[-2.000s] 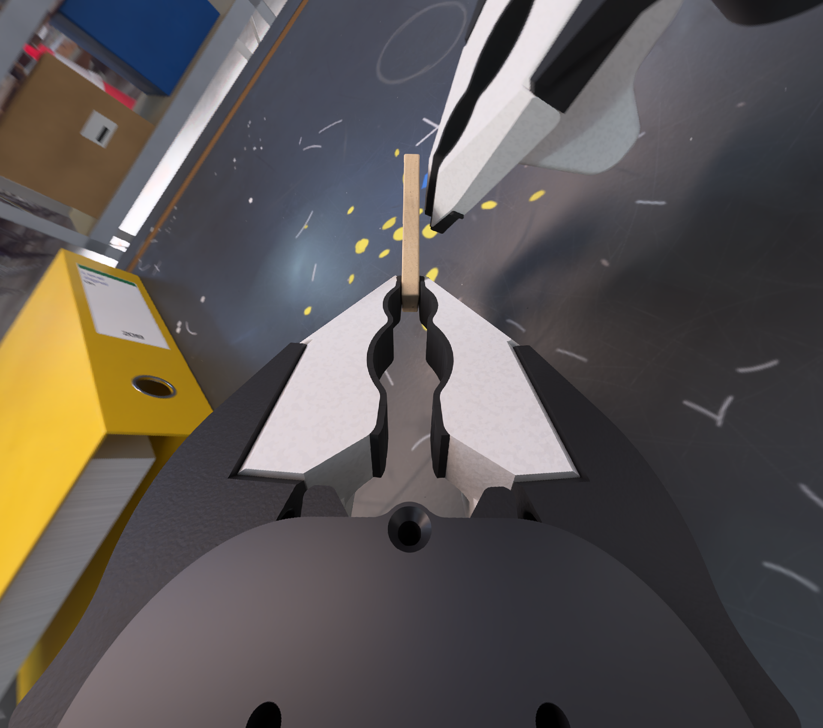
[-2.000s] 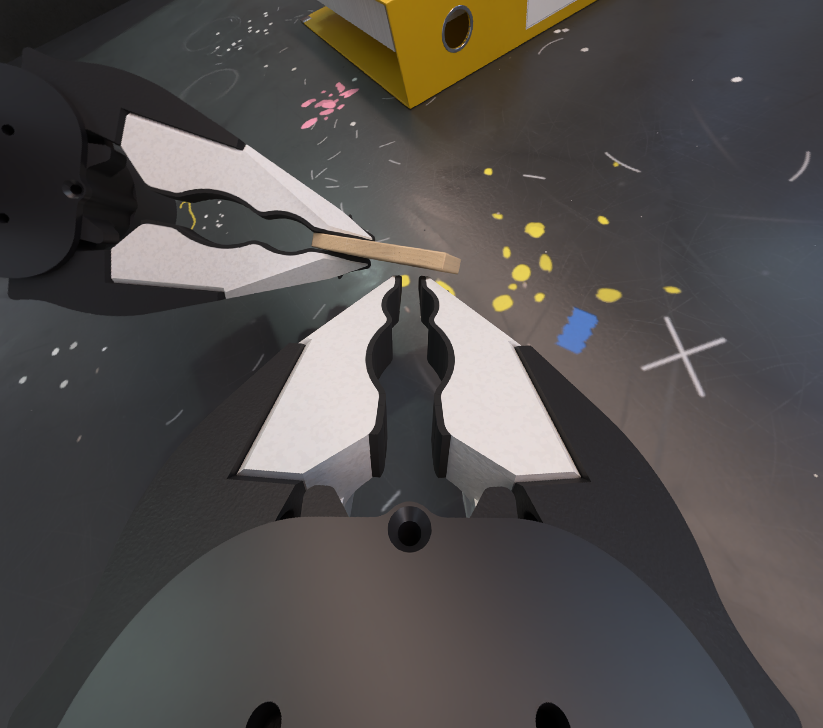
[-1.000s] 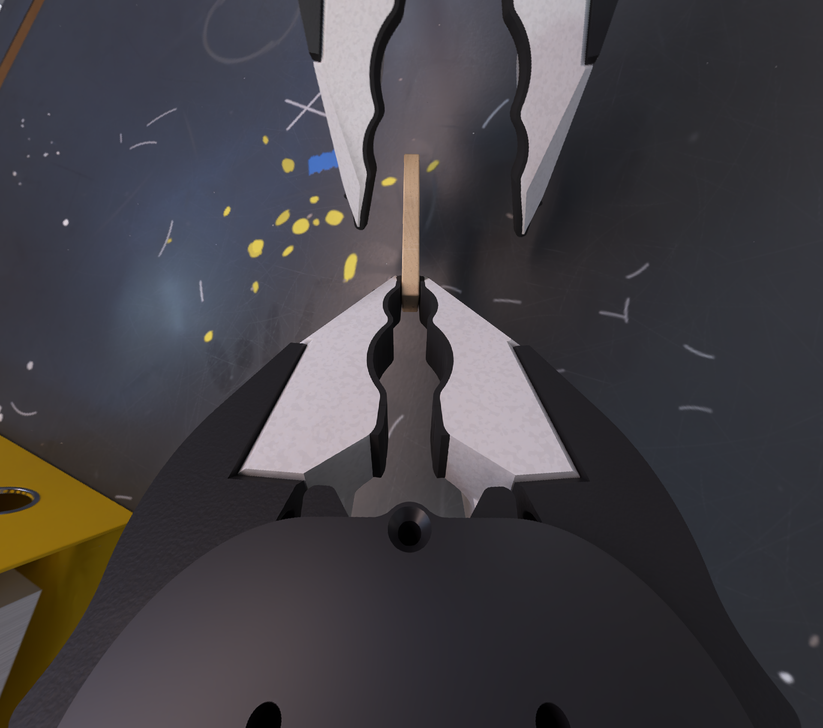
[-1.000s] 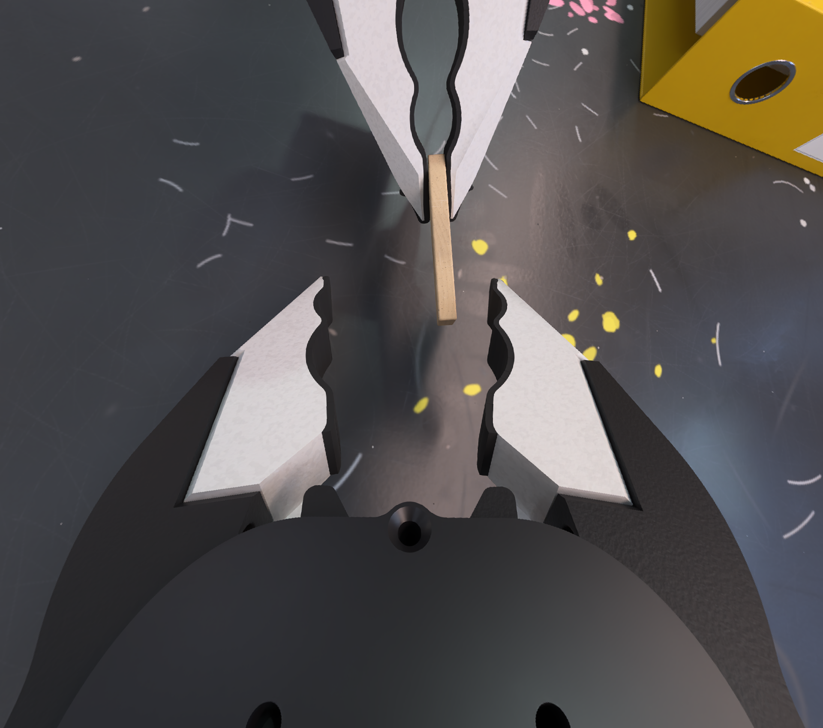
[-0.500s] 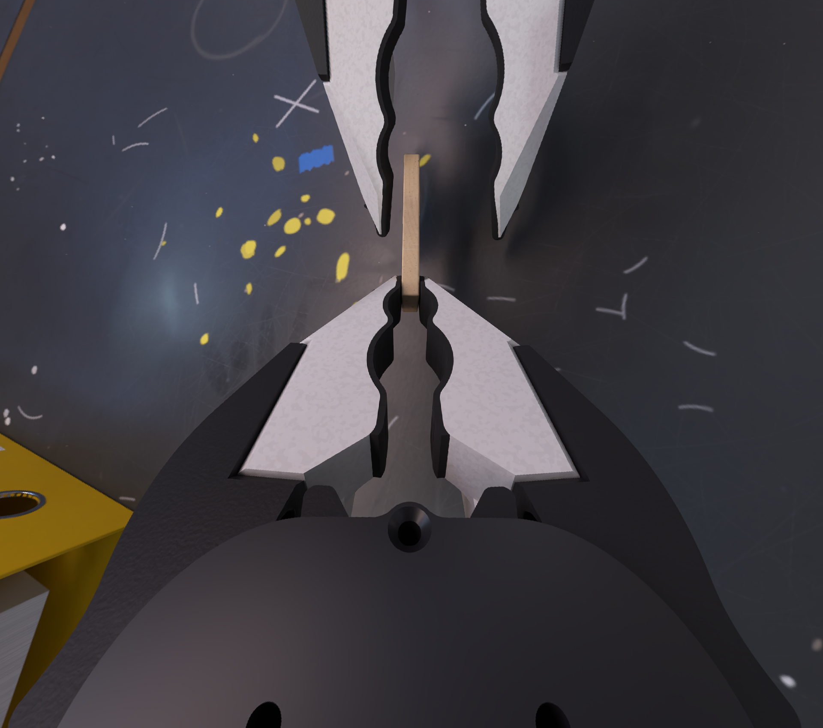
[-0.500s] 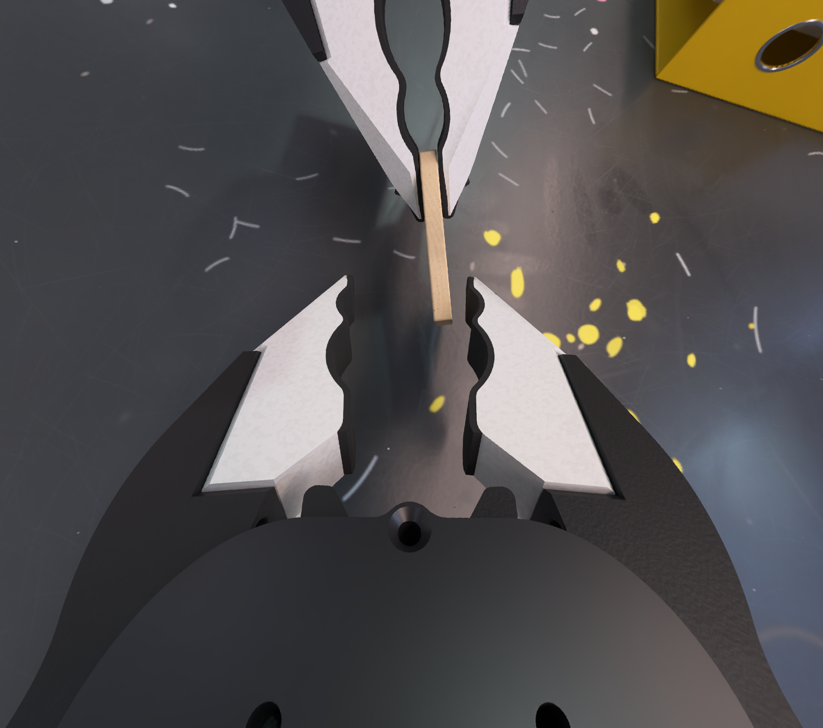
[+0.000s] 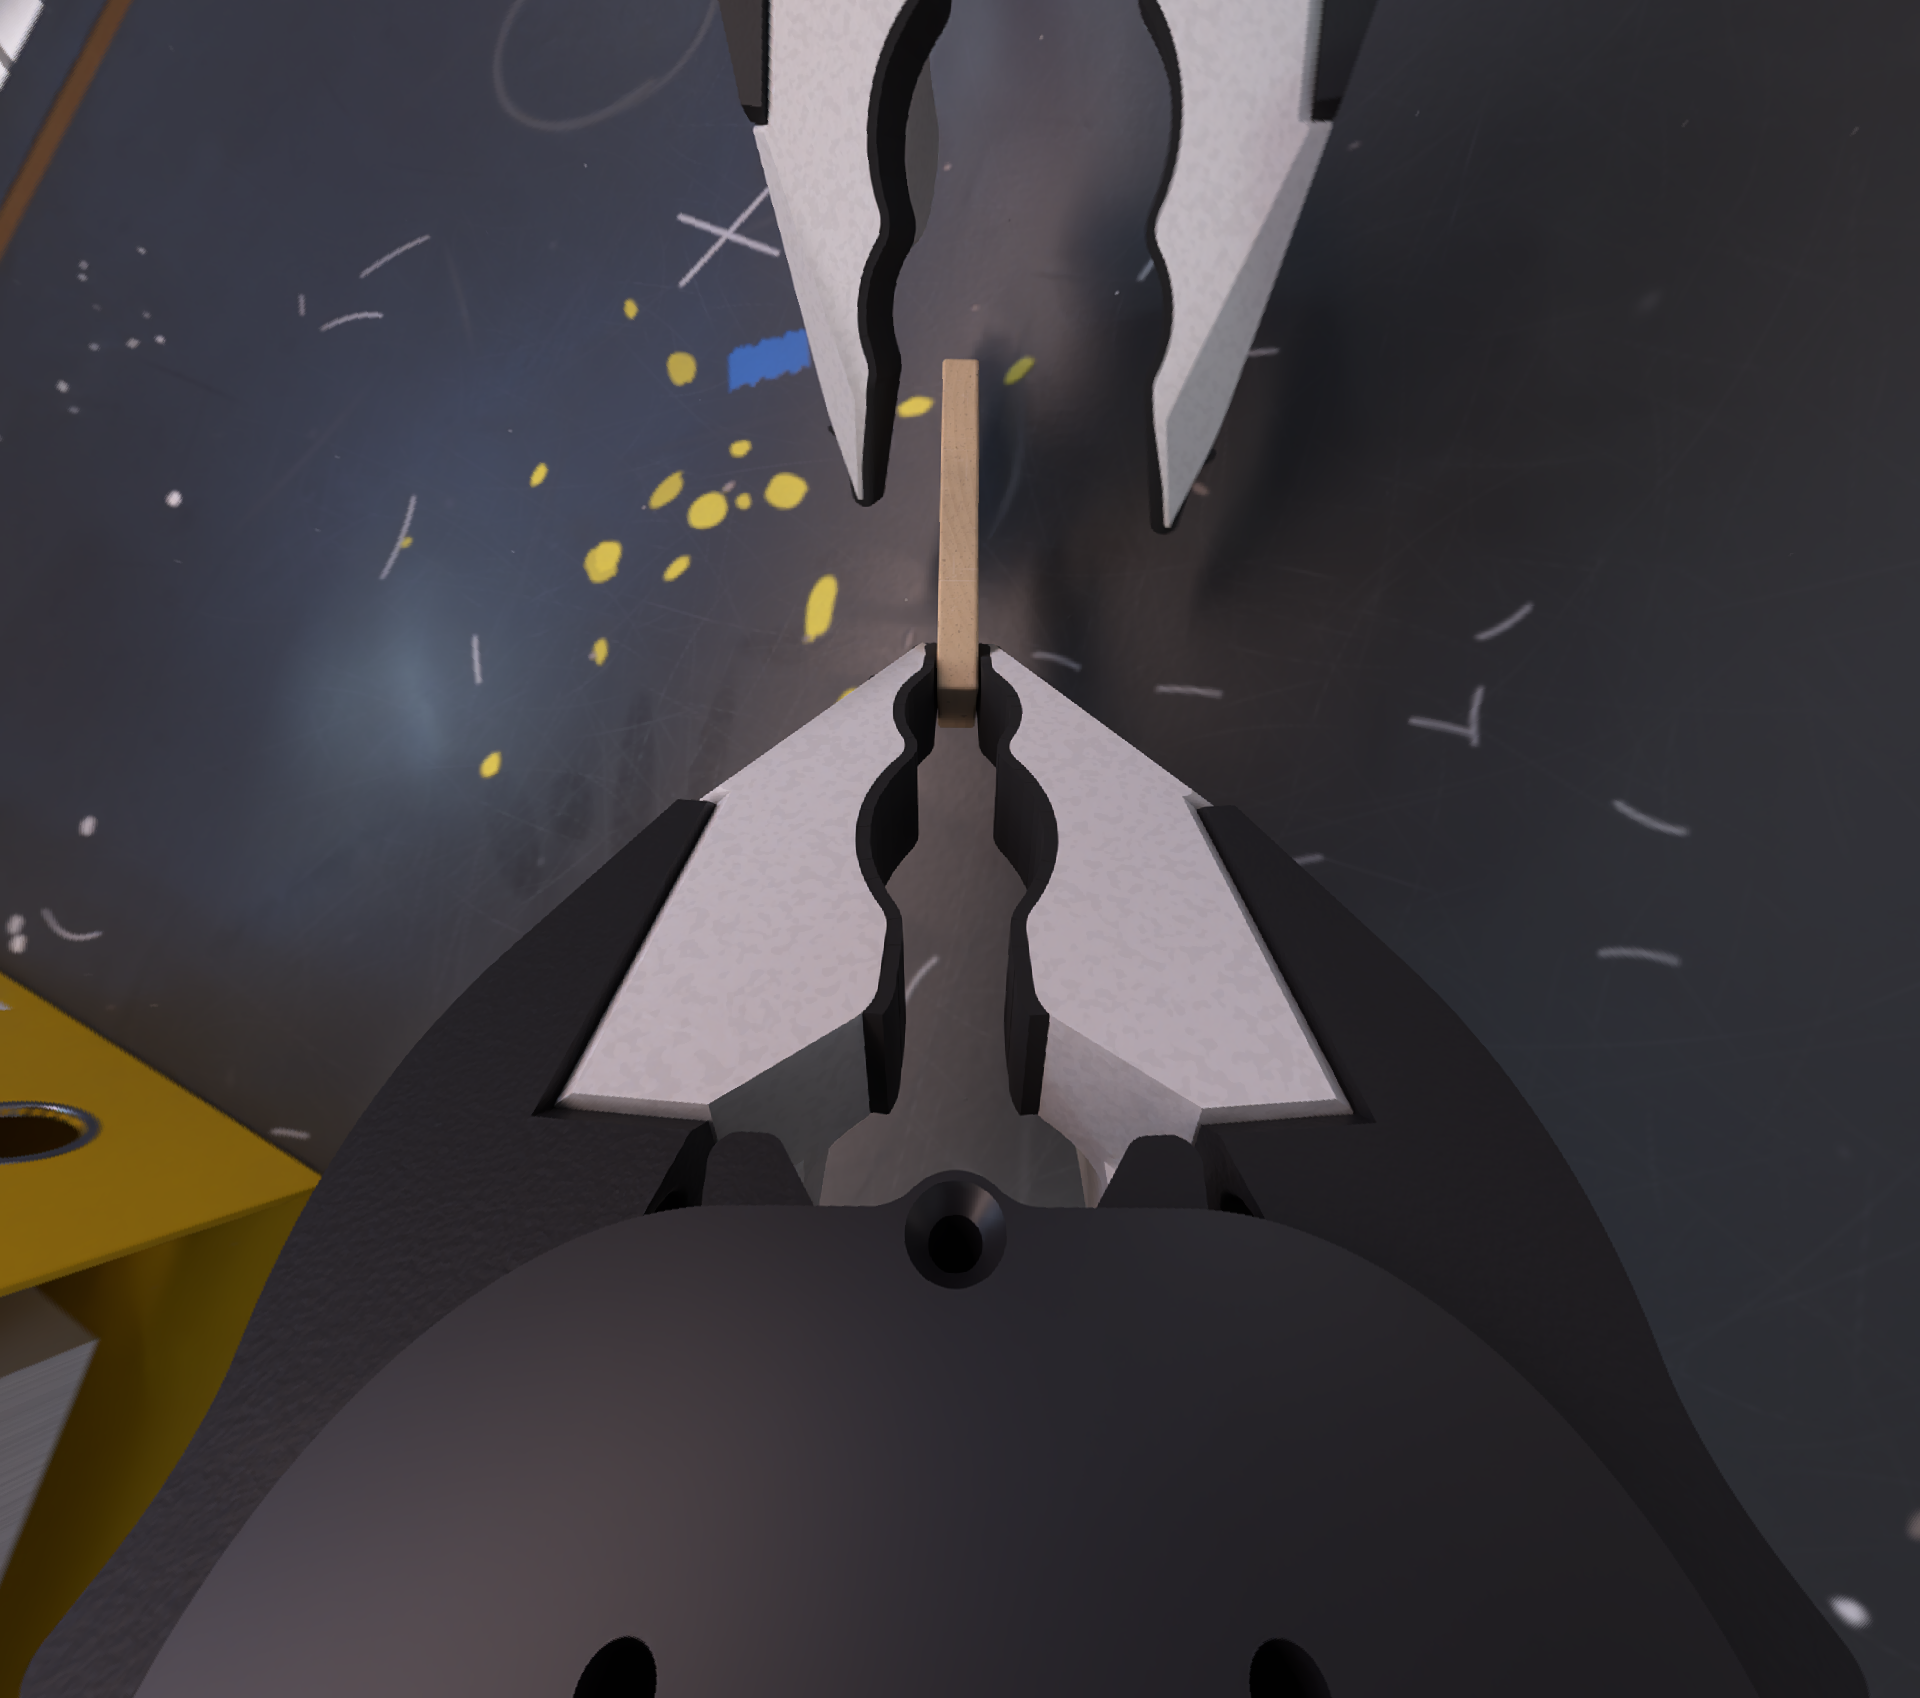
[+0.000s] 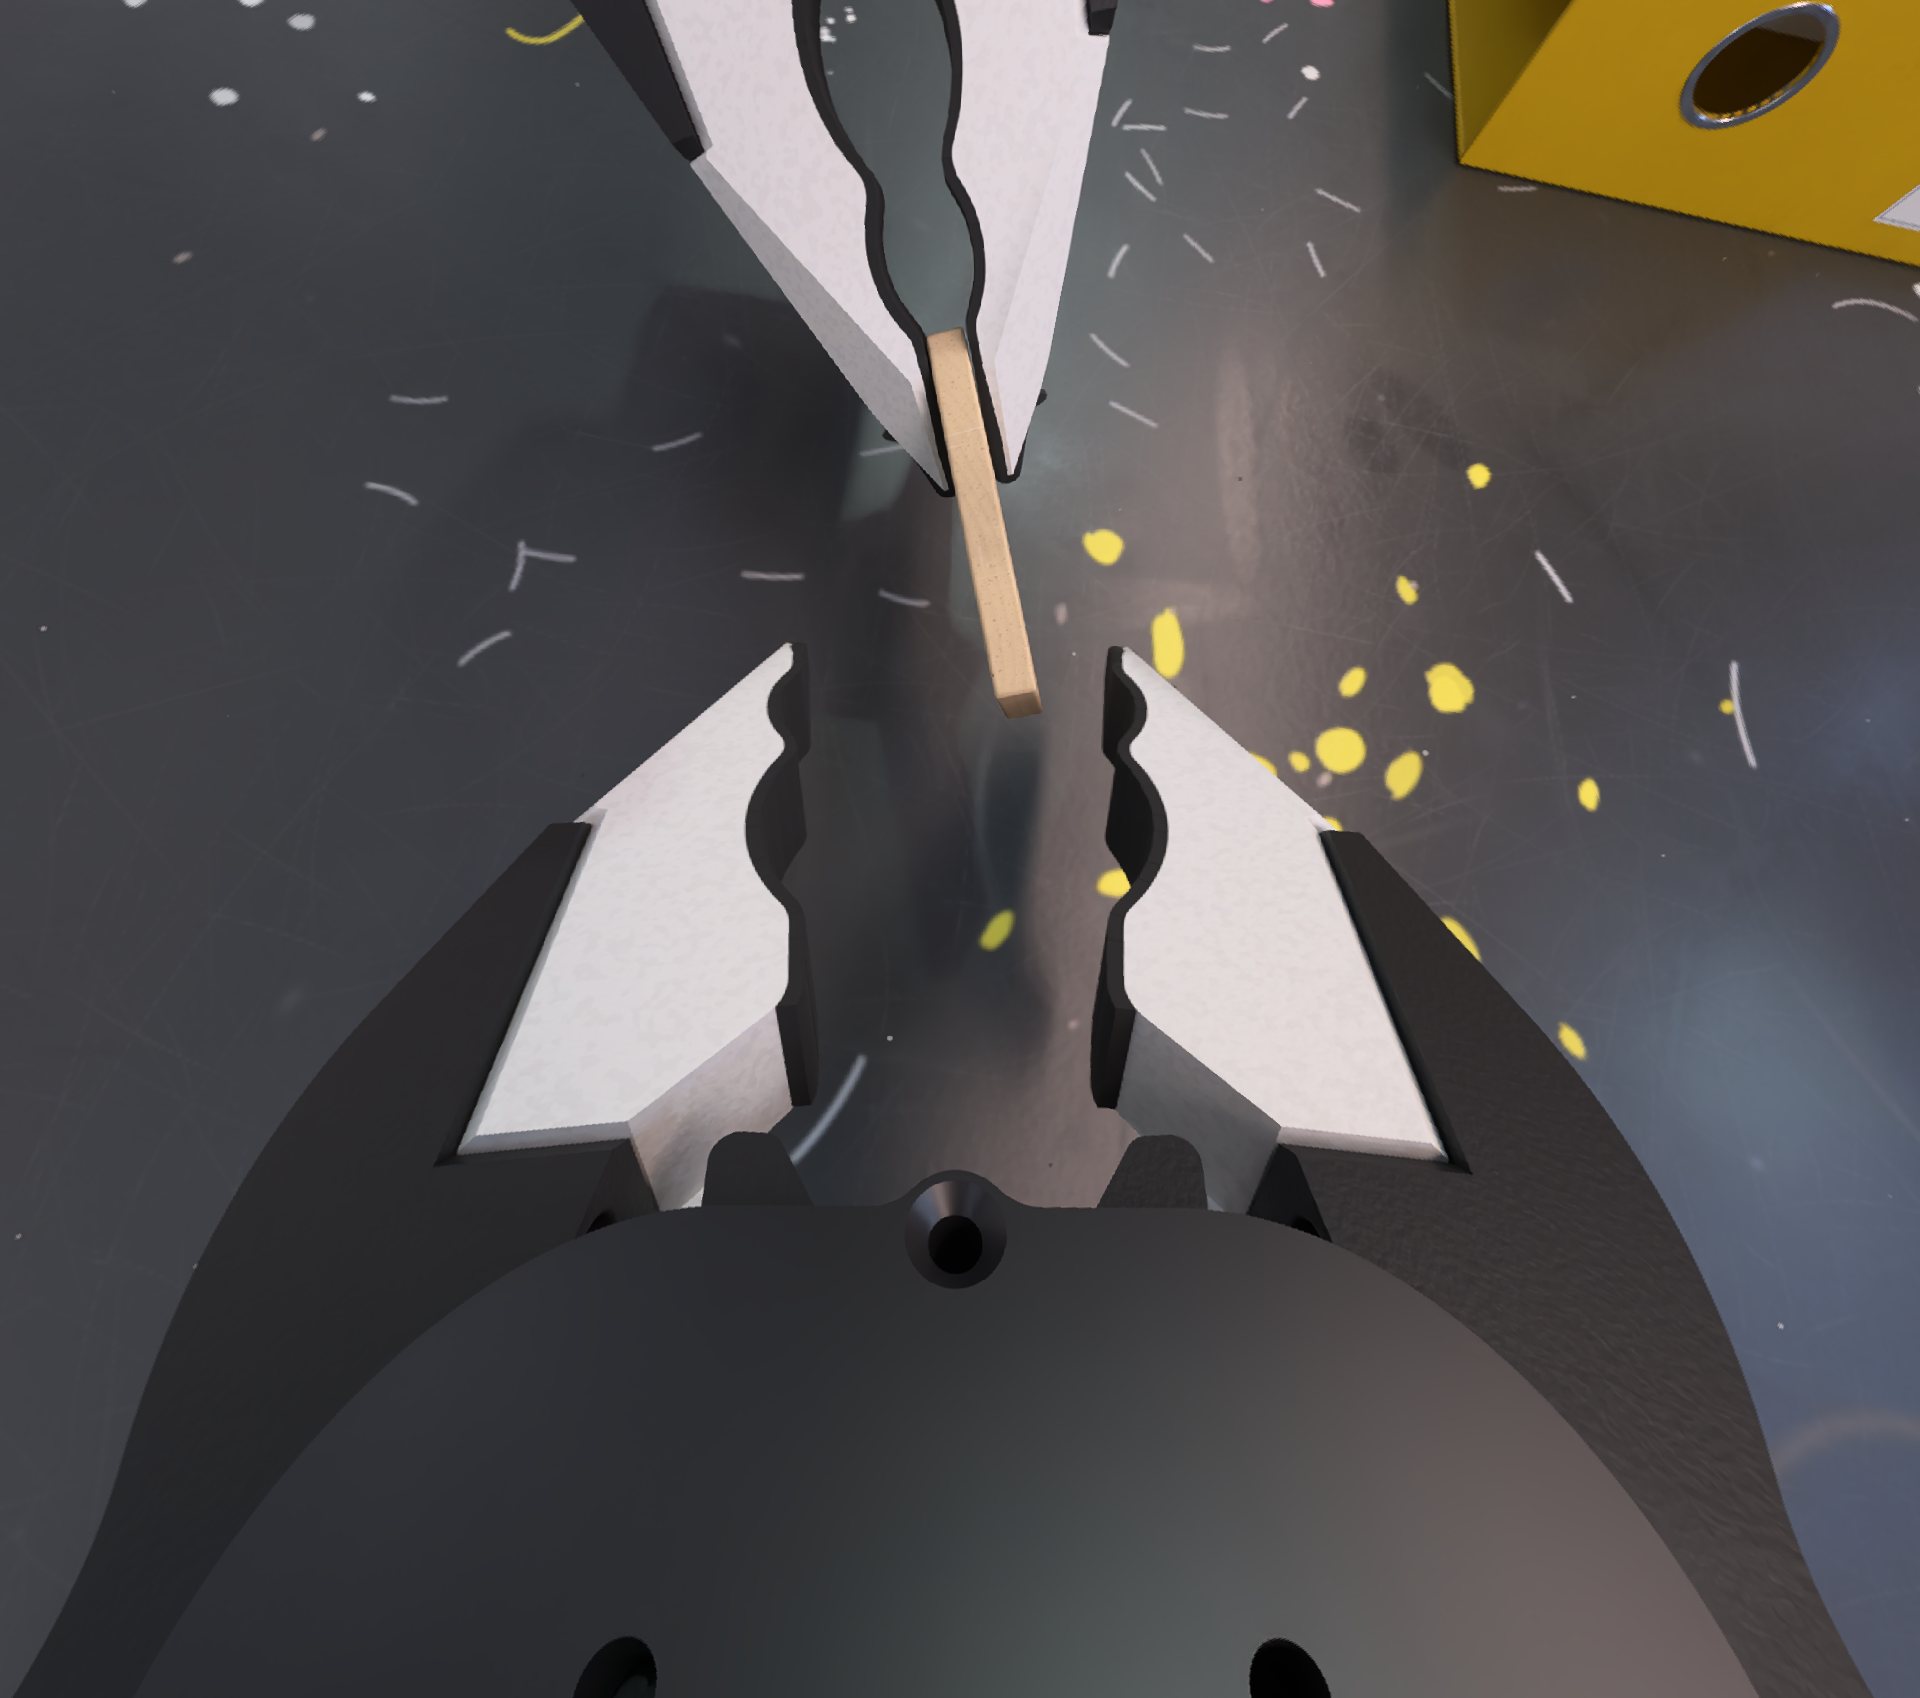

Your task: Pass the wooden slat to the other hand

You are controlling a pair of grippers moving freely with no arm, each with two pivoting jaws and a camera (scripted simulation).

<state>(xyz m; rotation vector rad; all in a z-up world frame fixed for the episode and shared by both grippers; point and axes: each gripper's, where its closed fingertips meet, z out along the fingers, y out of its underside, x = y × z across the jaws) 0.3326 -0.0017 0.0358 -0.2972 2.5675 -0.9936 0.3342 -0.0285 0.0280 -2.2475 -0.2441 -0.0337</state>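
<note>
The wooden slat is a thin pale strip. My left gripper is shut on its near end and holds it above the dark table. My right gripper faces the left one tip to tip, with its jaws open on either side of the slat's free end. In the right wrist view the slat sticks out of the left gripper towards me. Its free end sits just between the tips of my right gripper, nearer the right finger and touching neither.
A yellow binder lies on the table at the upper right of the right wrist view, and it also shows in the left wrist view at the lower left. The table's edge runs along the upper left. Paint flecks dot the tabletop.
Over two seconds my right gripper swung round to face the left one and opened around the slat's free end. In the last half second it widened slightly and drew back a little.
</note>
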